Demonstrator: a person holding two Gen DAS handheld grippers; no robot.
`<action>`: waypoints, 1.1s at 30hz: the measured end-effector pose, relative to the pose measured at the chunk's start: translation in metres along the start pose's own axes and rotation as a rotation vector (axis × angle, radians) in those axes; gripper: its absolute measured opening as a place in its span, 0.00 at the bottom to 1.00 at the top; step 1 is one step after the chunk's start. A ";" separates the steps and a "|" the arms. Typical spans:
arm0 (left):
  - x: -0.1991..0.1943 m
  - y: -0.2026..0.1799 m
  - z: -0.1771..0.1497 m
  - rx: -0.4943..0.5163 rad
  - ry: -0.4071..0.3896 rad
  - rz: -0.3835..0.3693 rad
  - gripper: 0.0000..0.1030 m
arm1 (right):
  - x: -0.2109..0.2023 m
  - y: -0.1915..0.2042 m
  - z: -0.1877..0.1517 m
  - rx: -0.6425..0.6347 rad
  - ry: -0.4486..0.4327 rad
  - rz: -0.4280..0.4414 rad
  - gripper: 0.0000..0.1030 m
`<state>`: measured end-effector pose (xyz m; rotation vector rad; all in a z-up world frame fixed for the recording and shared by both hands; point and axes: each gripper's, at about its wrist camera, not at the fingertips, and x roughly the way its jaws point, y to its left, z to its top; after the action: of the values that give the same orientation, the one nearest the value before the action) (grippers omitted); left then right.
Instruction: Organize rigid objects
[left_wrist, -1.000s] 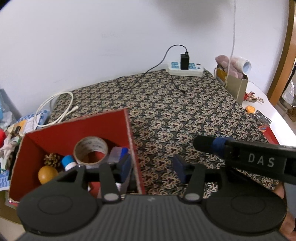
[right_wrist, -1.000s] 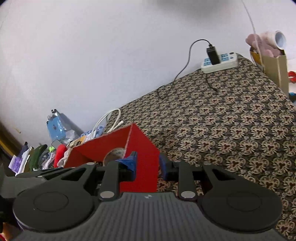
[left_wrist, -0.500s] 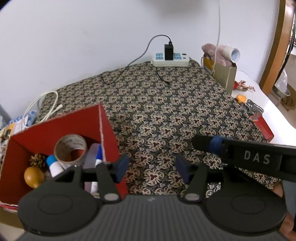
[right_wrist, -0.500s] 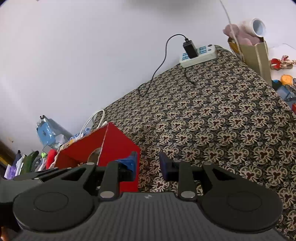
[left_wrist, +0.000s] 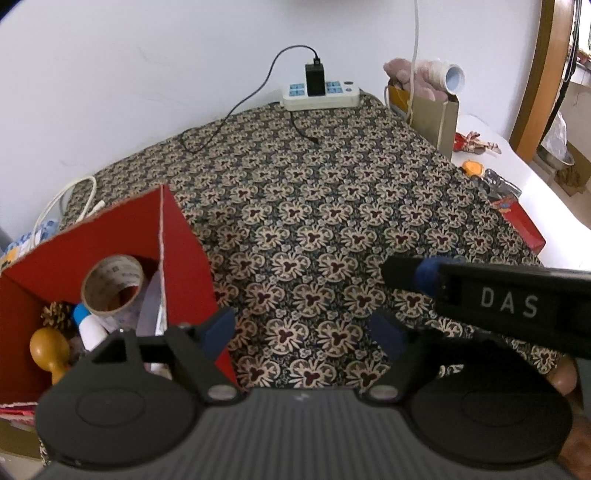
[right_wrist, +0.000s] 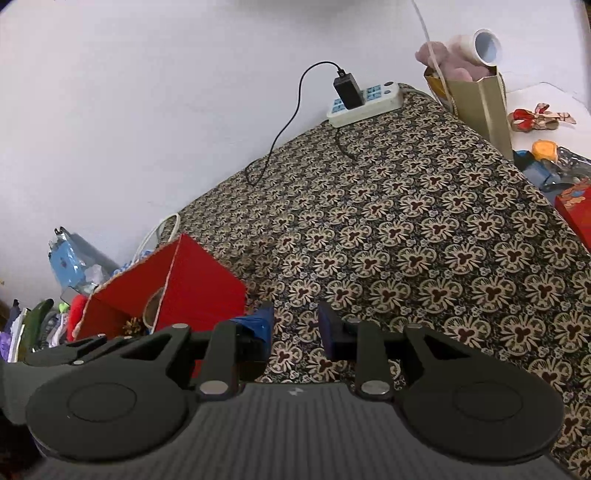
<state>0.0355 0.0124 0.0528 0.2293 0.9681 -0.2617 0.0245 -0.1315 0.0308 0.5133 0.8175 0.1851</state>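
An open red box stands at the left of the patterned cloth. It holds a tape roll, a pine cone, a white bottle with a blue cap and a yellow wooden piece. My left gripper hovers just right of the box's near corner, its jaws opening wide with nothing between them. My right gripper is open by a narrow gap above the cloth, empty, with the red box to its left. It shows in the left wrist view as a black bar.
A white power strip with a black charger and cable lies at the back by the wall. A gold paper bag stands at the back right. A white cable lies behind the box. Small clutter and a red packet sit at the cloth's right edge.
The left gripper's jaws have spread much wider. Its left finger, earlier at the box's right wall, now sits outside it; the box has slid left in both views. The right gripper's gap is unchanged.
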 end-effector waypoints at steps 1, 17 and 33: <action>0.002 -0.001 -0.001 0.001 0.006 -0.003 0.82 | 0.000 0.000 -0.001 -0.001 0.001 -0.003 0.10; 0.015 -0.007 -0.011 0.051 0.054 -0.047 0.85 | 0.001 -0.005 -0.012 0.040 0.010 -0.067 0.10; 0.023 -0.017 -0.023 0.079 0.063 -0.046 0.86 | 0.007 -0.012 -0.033 0.043 0.000 -0.158 0.11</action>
<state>0.0249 0.0010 0.0202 0.2894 1.0269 -0.3369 0.0041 -0.1276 0.0014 0.4867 0.8597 0.0220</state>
